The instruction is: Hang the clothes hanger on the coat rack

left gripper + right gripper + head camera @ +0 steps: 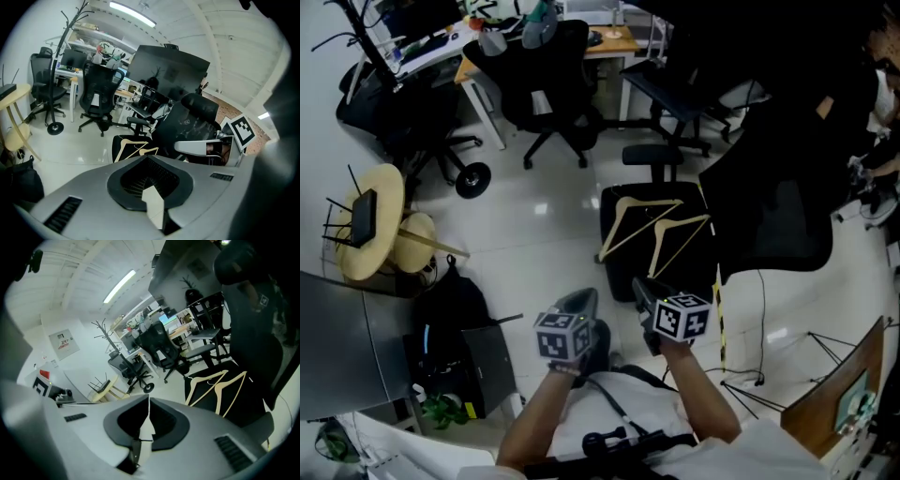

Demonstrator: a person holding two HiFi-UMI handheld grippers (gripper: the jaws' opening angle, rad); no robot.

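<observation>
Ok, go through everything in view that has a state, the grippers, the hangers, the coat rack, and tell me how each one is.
Left gripper: jaws together, empty.
Right gripper: jaws together, empty.
Two wooden hangers: lying flat side by side on the black chair seat, untouched.
Coat rack: upright, no wooden hanger seen on it.

Wooden hangers (649, 201) look smooth; the floor (534, 211) (white) is glossy.
</observation>
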